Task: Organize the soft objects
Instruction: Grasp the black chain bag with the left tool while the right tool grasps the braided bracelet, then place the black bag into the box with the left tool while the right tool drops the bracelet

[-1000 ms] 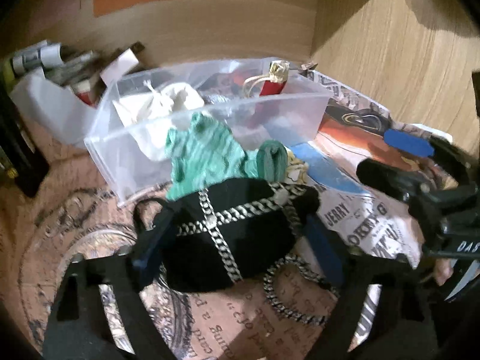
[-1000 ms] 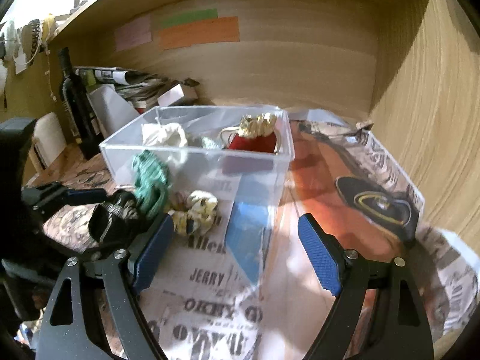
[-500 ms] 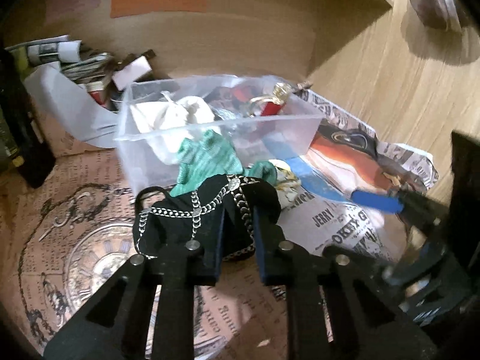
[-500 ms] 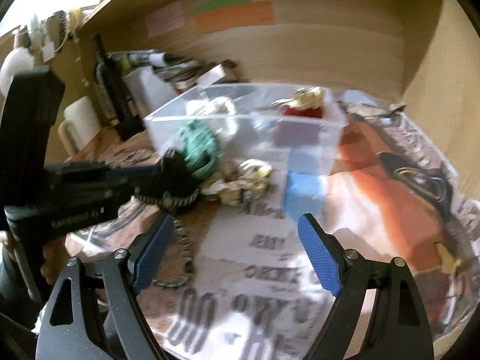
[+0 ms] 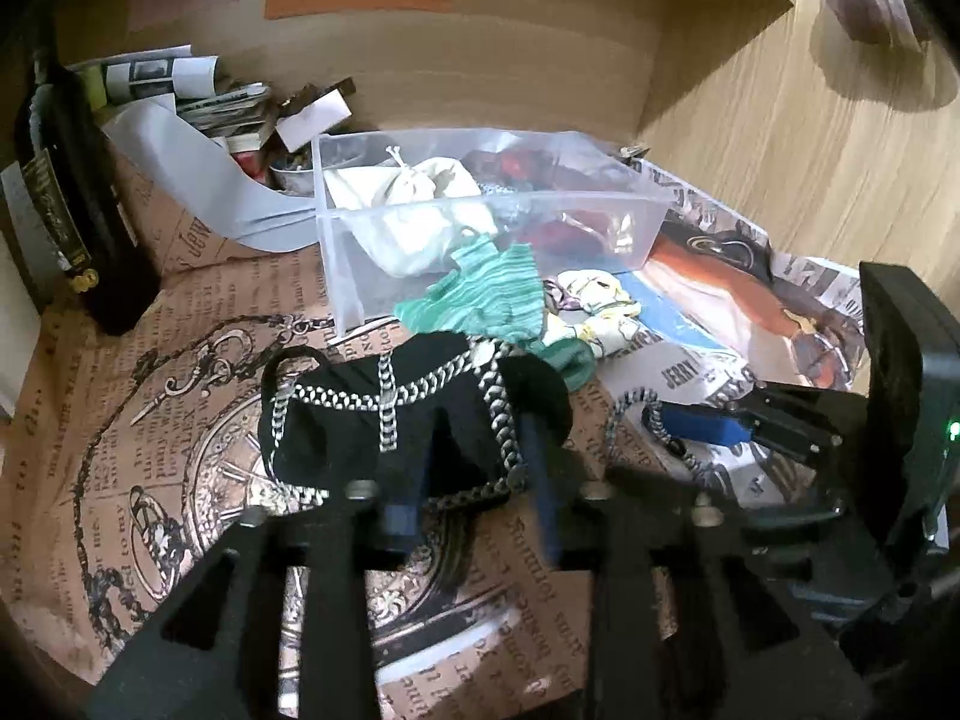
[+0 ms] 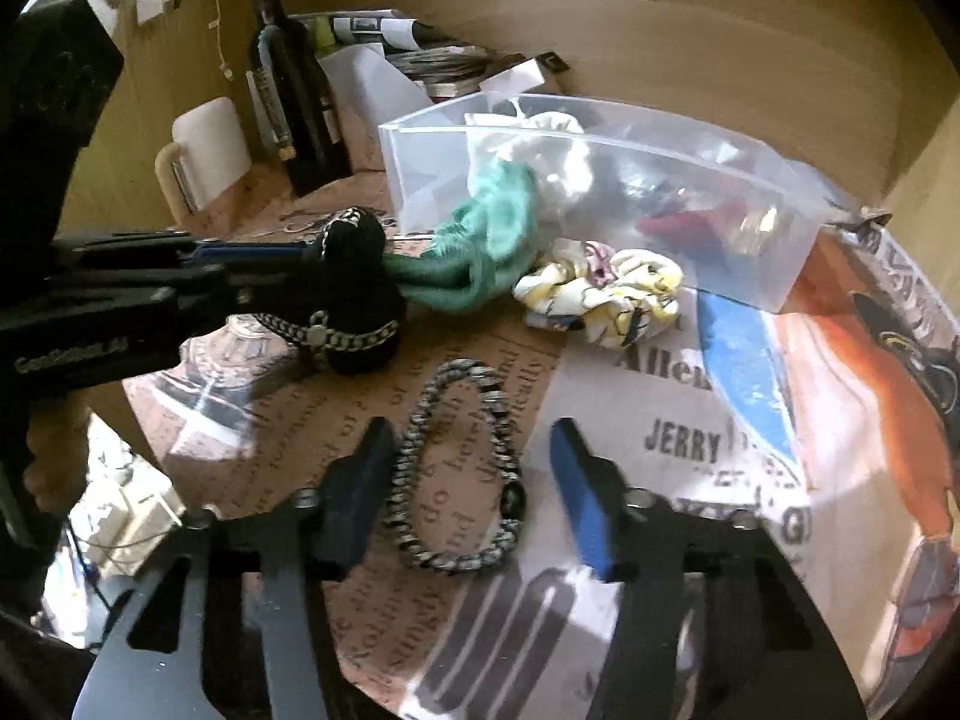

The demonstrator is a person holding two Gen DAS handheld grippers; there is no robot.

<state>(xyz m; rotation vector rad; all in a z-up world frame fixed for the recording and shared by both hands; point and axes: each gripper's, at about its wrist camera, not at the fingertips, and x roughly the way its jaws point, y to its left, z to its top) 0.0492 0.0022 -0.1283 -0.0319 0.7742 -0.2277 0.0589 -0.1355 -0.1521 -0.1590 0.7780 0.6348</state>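
Right wrist view: the right gripper [image 6: 468, 480], jaws just narrowing, straddles the braided loop [image 6: 456, 474] without pressing it. Its left gripper [image 5: 474, 456], just reopened slightly, pinches the black chained pouch [image 5: 384, 426] on the paper beside the clear bin [image 5: 480, 210].

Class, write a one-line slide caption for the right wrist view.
Right gripper straddles a braided loop; left gripper holds the black chained pouch.

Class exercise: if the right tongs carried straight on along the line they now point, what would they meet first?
Most likely the braided chain loop, which lies on the printed paper between the right tongs' two pads; beyond it sits the yellow-white scrunchie. Depth is hard to judge.
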